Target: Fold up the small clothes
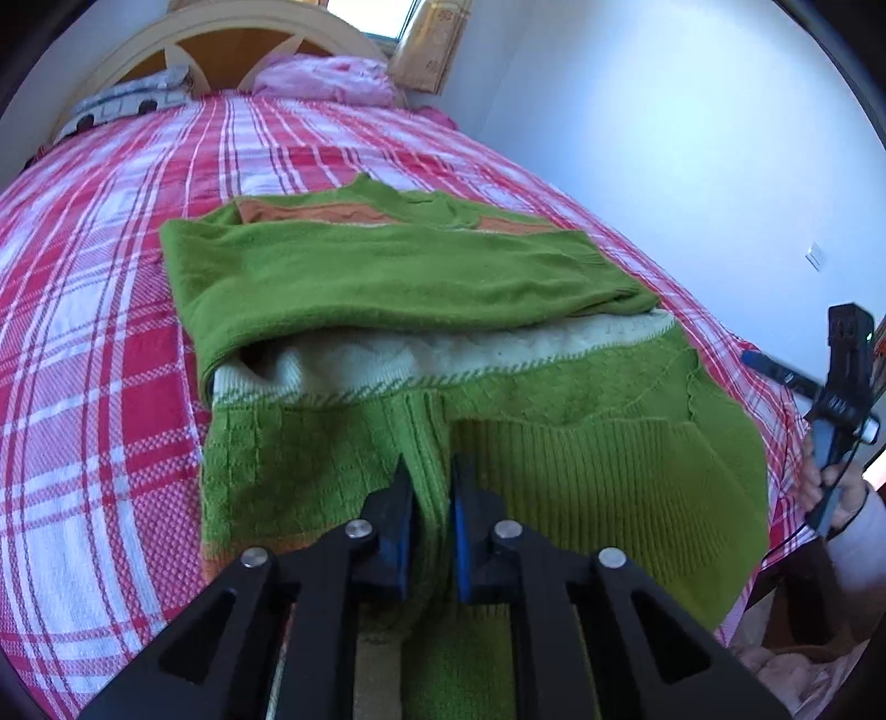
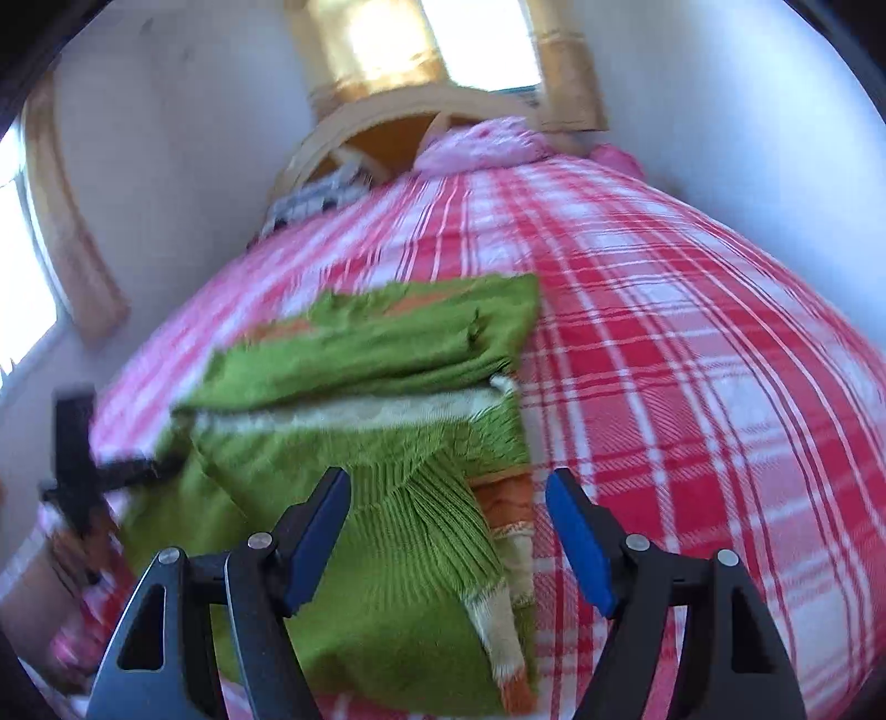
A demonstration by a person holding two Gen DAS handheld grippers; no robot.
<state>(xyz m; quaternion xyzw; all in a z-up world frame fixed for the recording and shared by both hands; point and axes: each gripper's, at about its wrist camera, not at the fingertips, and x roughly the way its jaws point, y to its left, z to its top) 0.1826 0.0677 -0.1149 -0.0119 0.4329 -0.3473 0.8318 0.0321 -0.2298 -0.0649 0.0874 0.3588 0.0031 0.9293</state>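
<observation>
One green sweater (image 1: 421,277) lies partly folded on a bed covered by a red and white checked sheet (image 1: 111,277). Its upper part is doubled over toward the near side, so a smooth green layer covers the middle, and a cream knitted band (image 1: 443,349) peeks out from under that fold. Orange patches show at the far edge. Ribbed green knit makes up the near part, close to the edge of the bed.

In the left wrist view, the left gripper (image 1: 432,476) has its fingers (image 1: 401,498) drawn close together, clamped on a raised ridge of the ribbed knit at the sweater's near edge. The pinched cloth stands up between the blue pads.

From the right wrist view, the right gripper (image 2: 448,487) hangs over the sweater's near right corner with its fingers (image 2: 576,531) spread wide apart, nothing pressed between them. Below the gap lie green ribbing and an orange and cream strip (image 2: 509,515) of the hem. This view is blurred.

The left view also catches the right gripper at its far right edge, with a person's hand (image 1: 841,487) around its handle. At the head of the bed sit a pink pillow (image 1: 326,77) and a pale wooden headboard (image 1: 221,44).
</observation>
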